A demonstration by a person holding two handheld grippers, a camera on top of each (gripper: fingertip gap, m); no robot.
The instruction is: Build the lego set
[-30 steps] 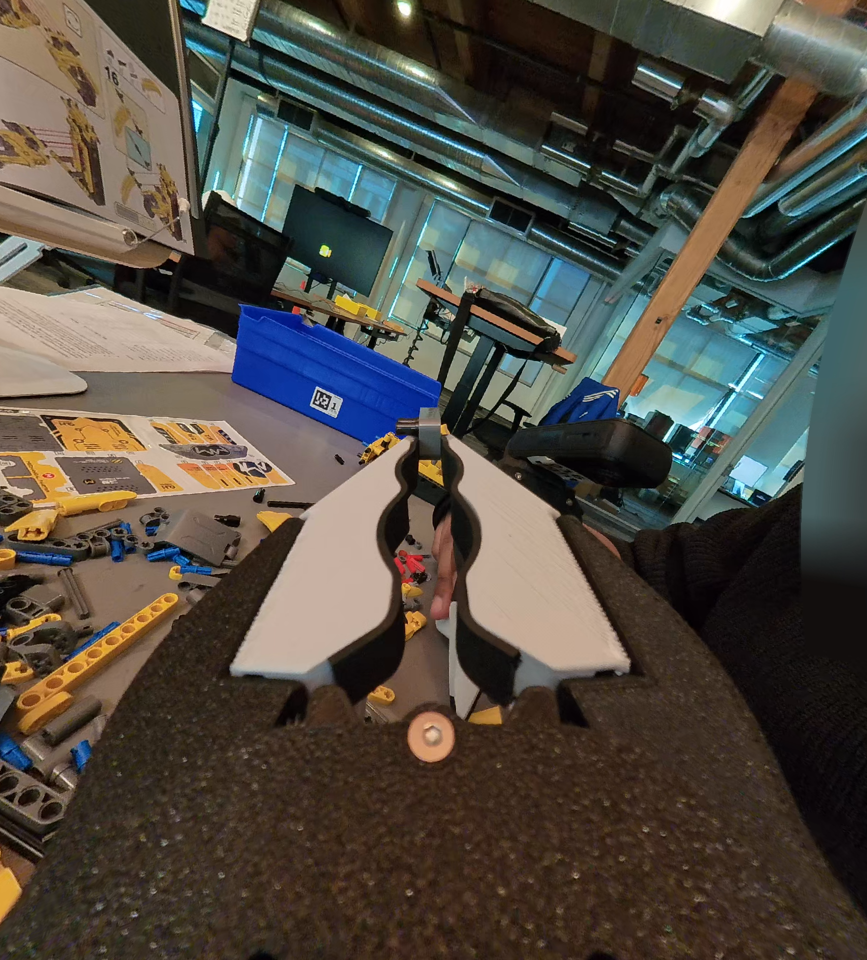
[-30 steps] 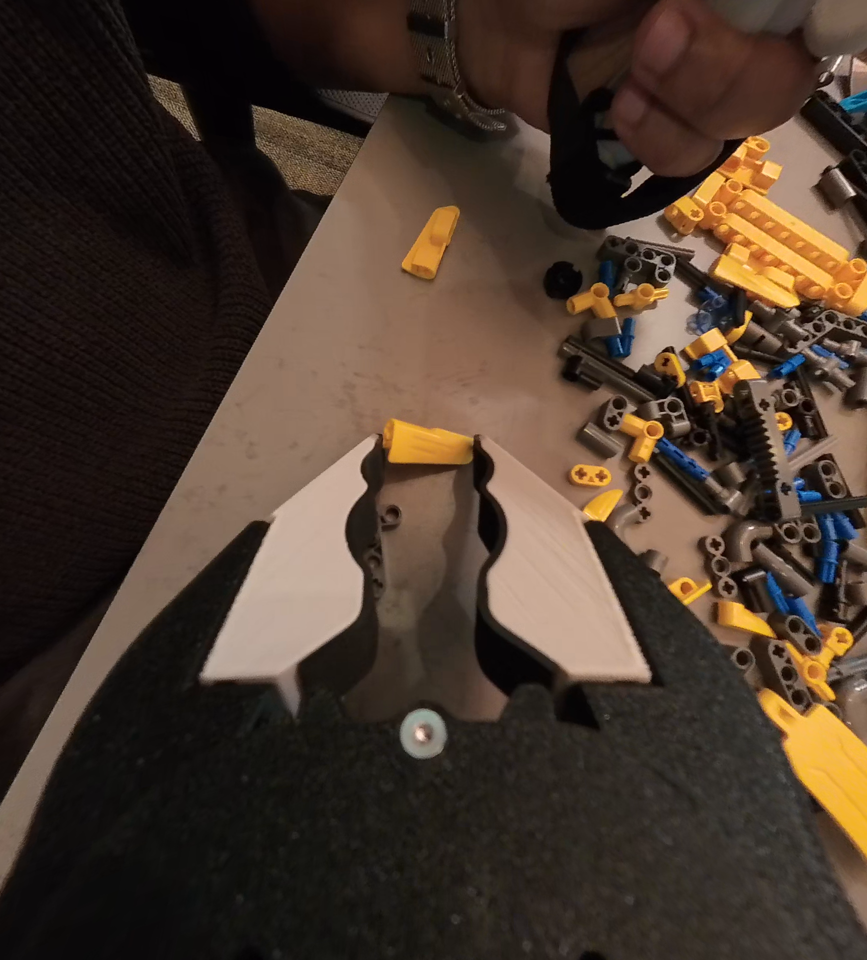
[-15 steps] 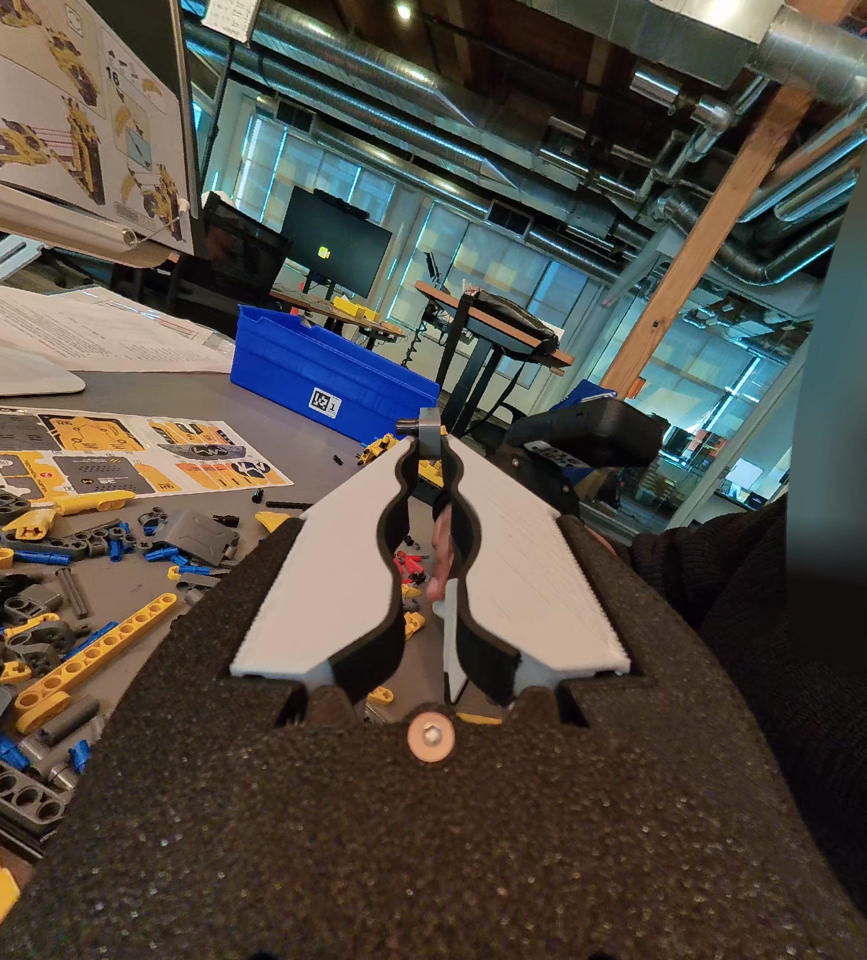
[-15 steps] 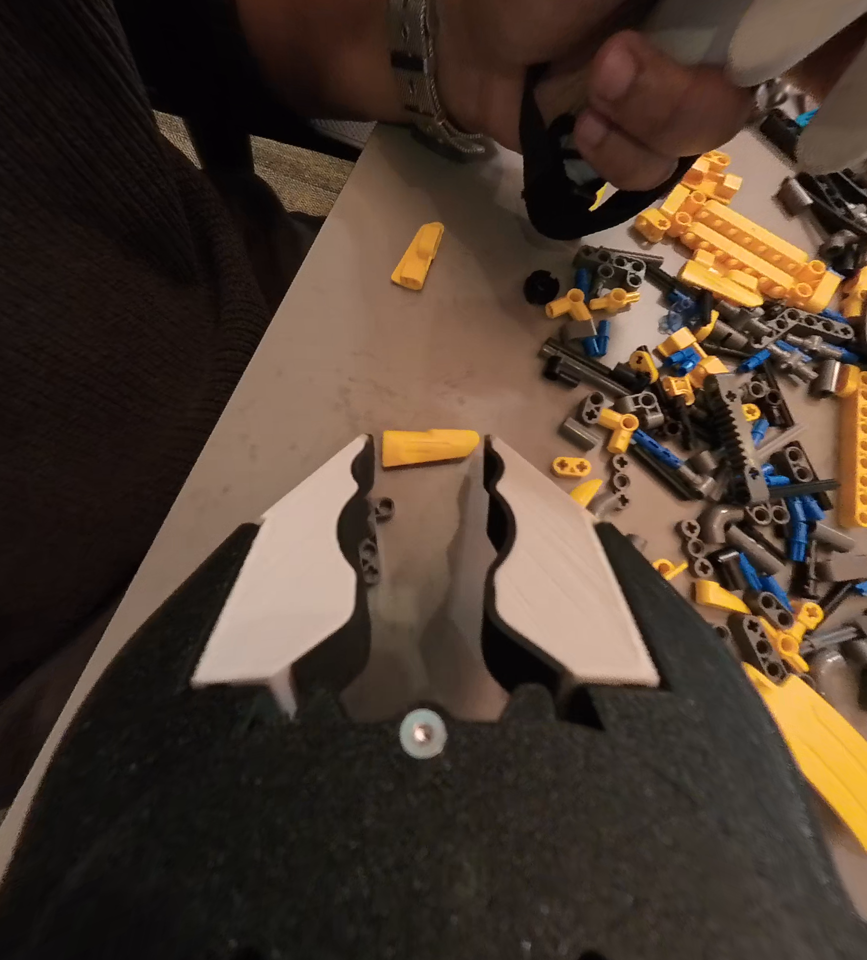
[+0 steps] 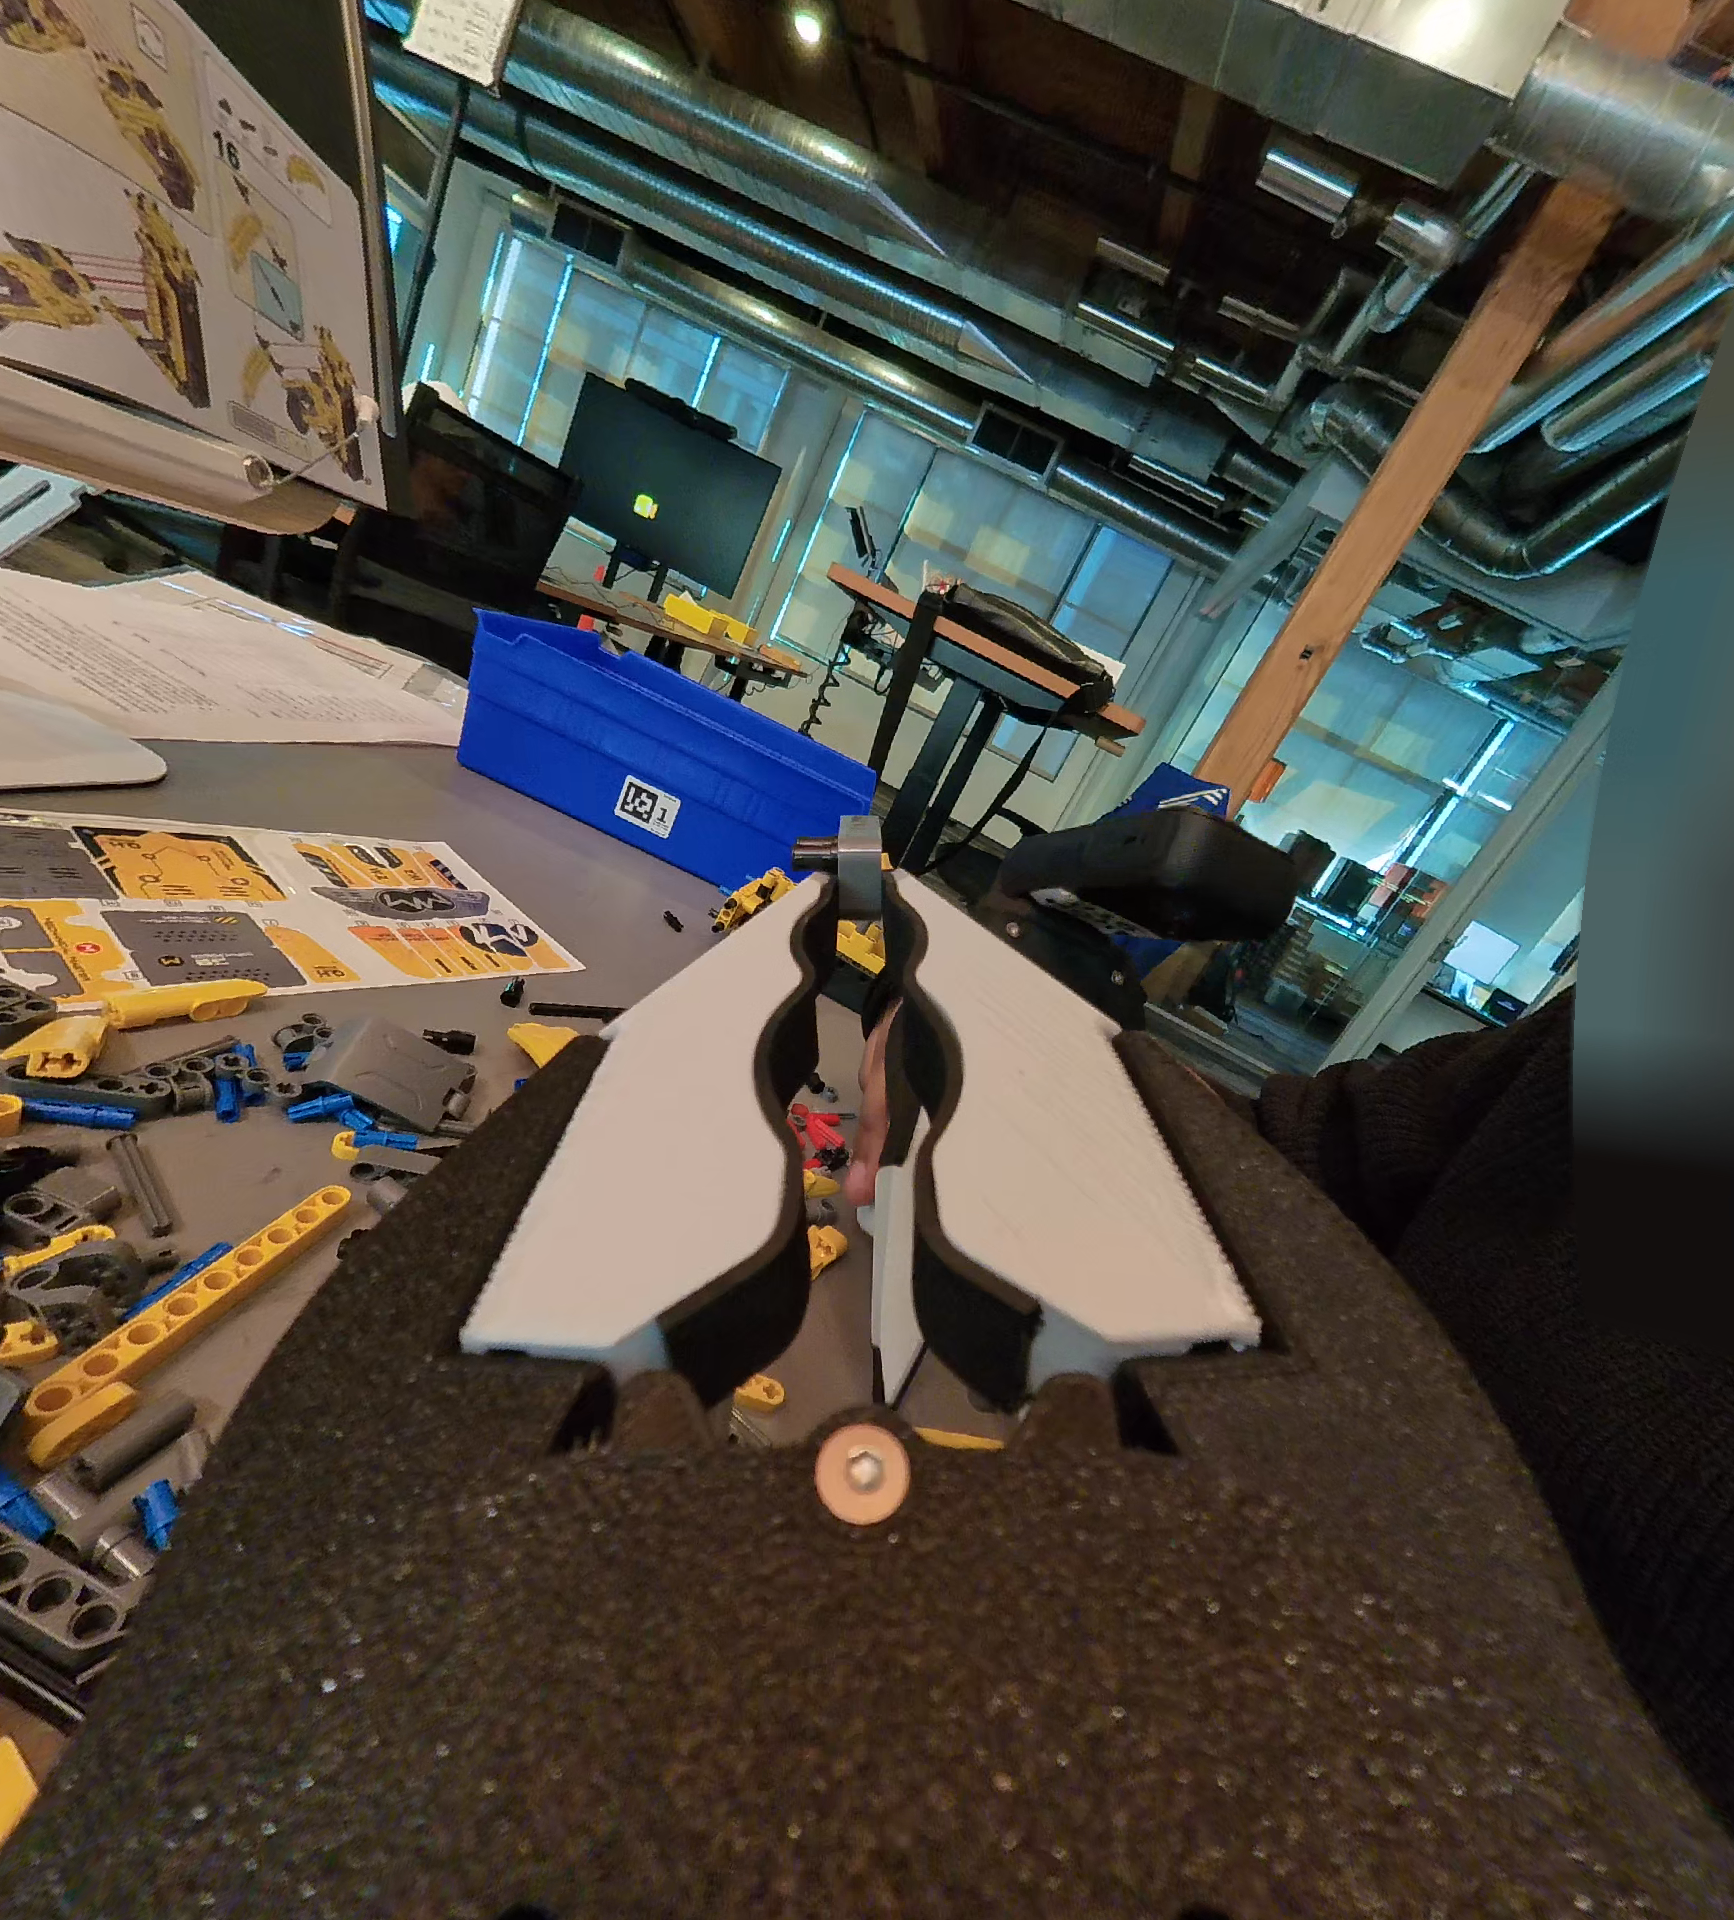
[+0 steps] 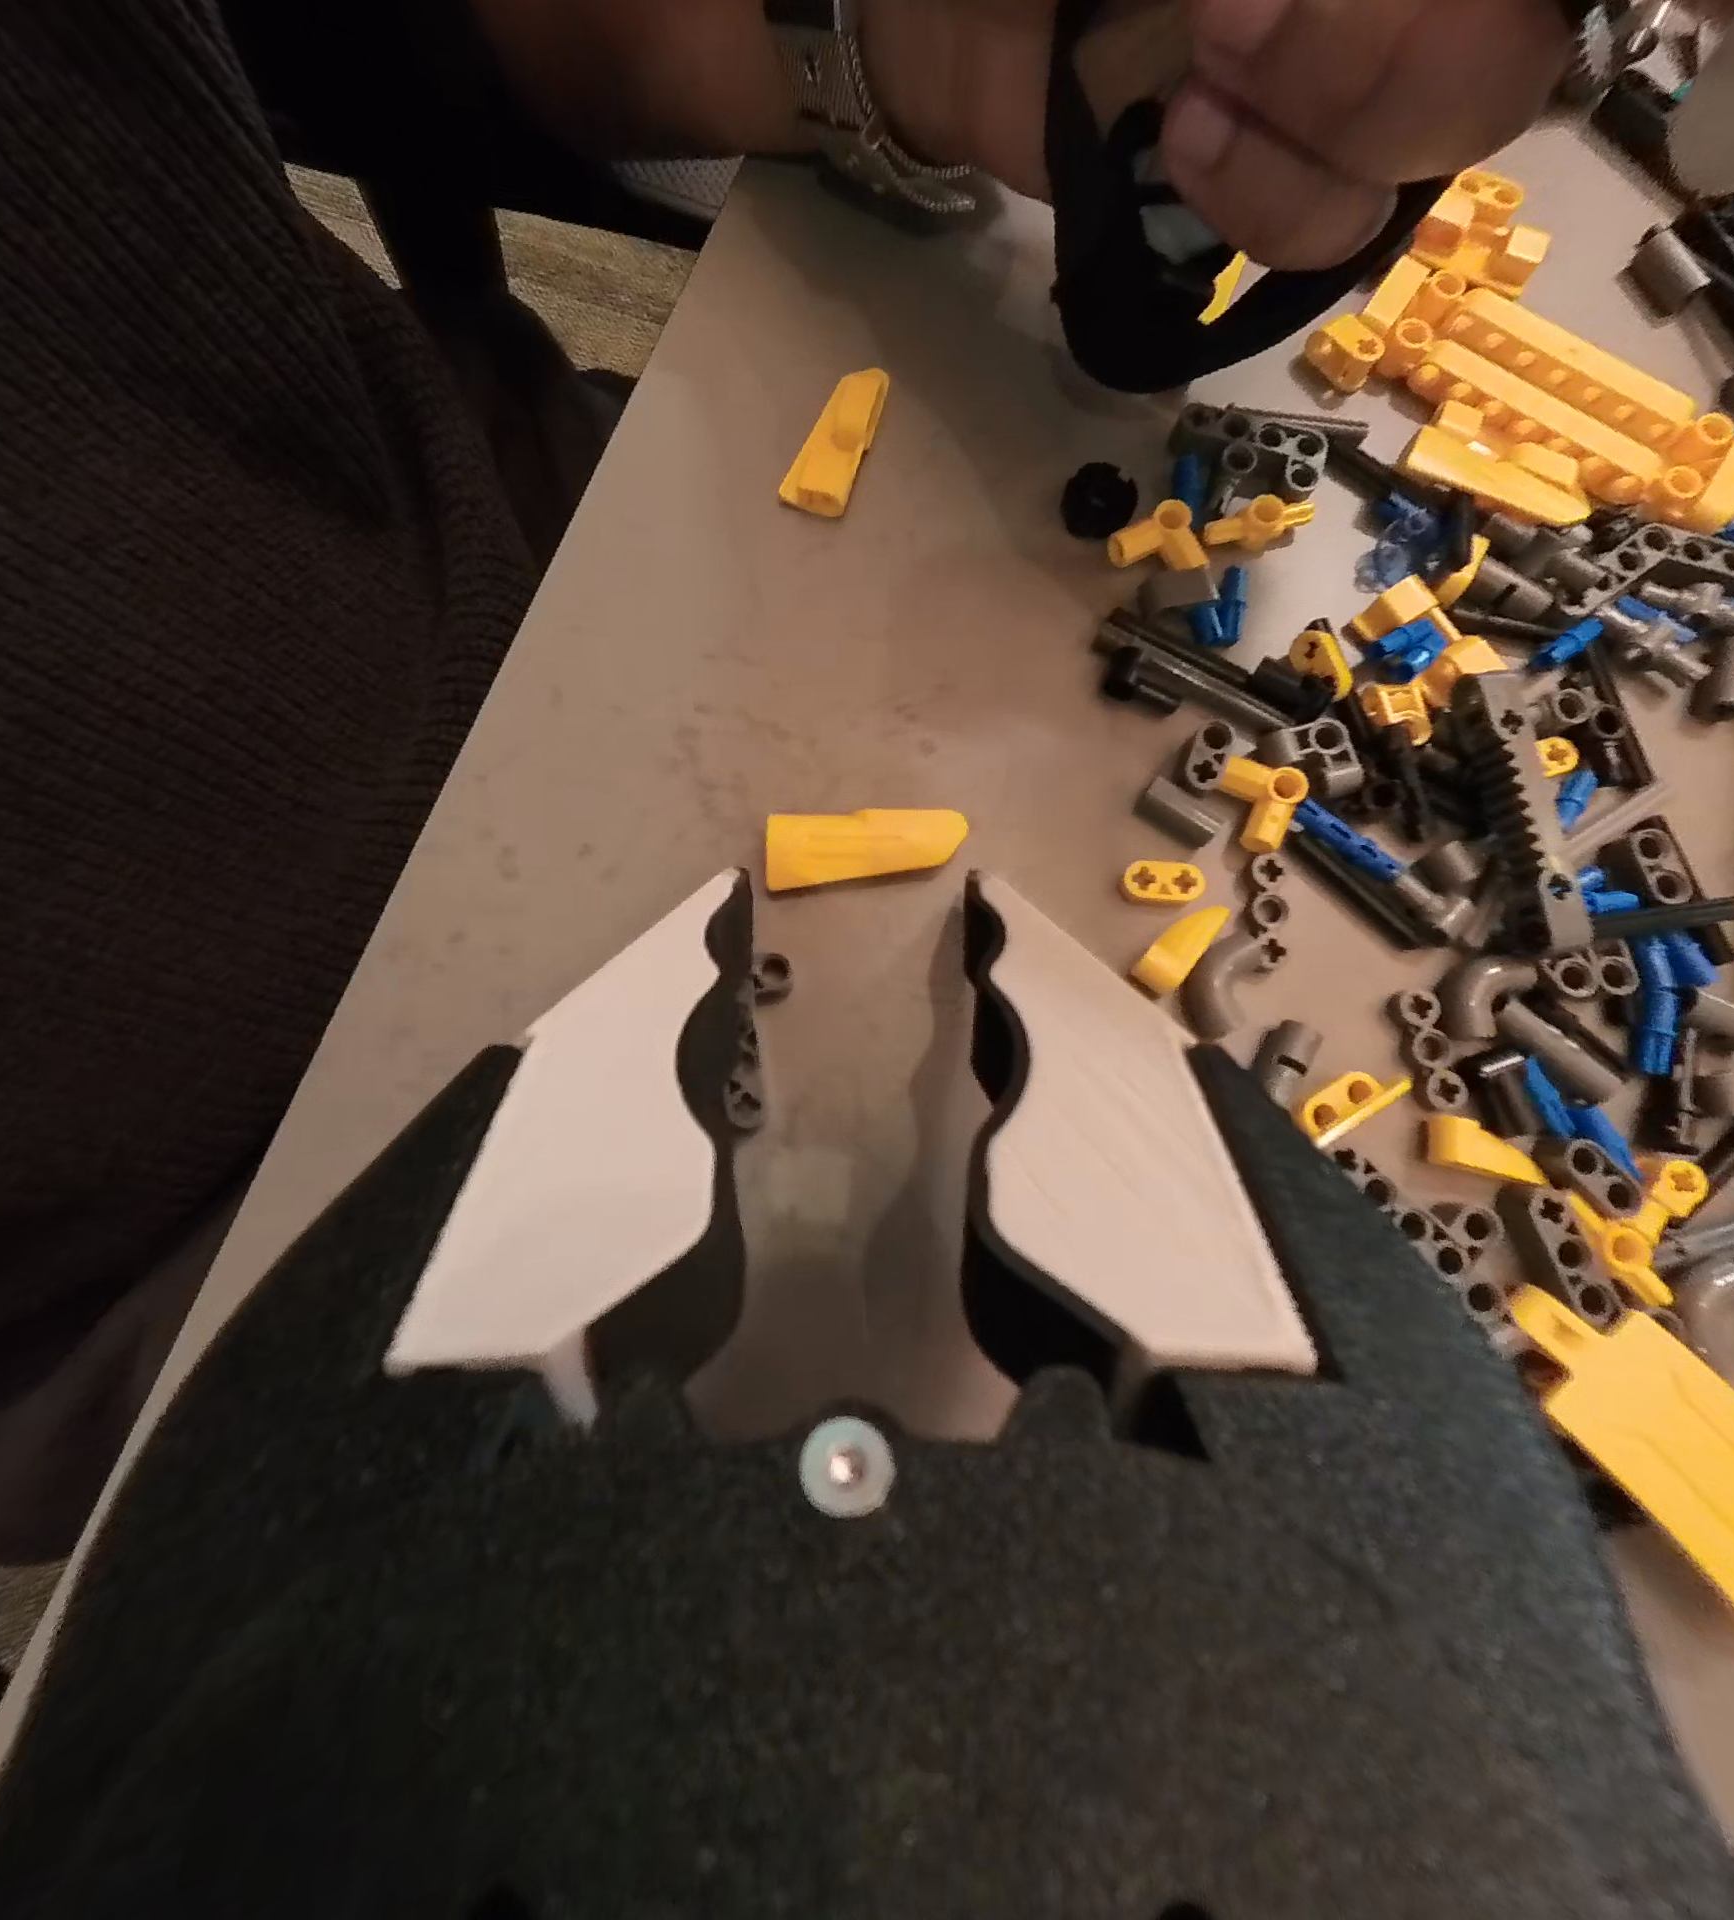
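Grippers first. L gripper (image 5: 855,902) is clenched on a small grey connector (image 5: 850,860), pinched at the very tips, held up off the table and pointing toward the blue bin (image 5: 655,748) at 11 o'clock of the tips. R gripper (image 6: 855,906) is released, jaws spread wide, nothing between them, tips low over the table (image 6: 686,675).

Change: R jaws have spread wider over the last sec, and the yellow wedge piece (image 6: 863,847), which was bridging the two tips, now lies flat on the table just beyond them at 12 o'clock, crosswise to the fingers. Can't tell if it touches either tip; looks just apart. L grip looks unchanged.

Around R gripper: short grey beam (image 6: 754,1039) on the table by the inner edge of the L-hand finger, partly hidden. Second yellow wedge (image 6: 837,442) further out at 12 o'clock, well apart from the first. Loose parts pile (image 6: 1465,779), yellow, grey, blue and black, runs from 1 to 4 o'clock. Person's hand (image 6: 1310,94) at 1 o'clock, top edge, wrapped round a black handle (image 6: 1123,332).

Around L gripper: sticker sheet (image 5: 219,904) at 9 o'clock, long yellow beam (image 5: 188,1320) at 8 o'clock among more loose parts, build booklet (image 5: 115,208) propped up at 10 o'clock.
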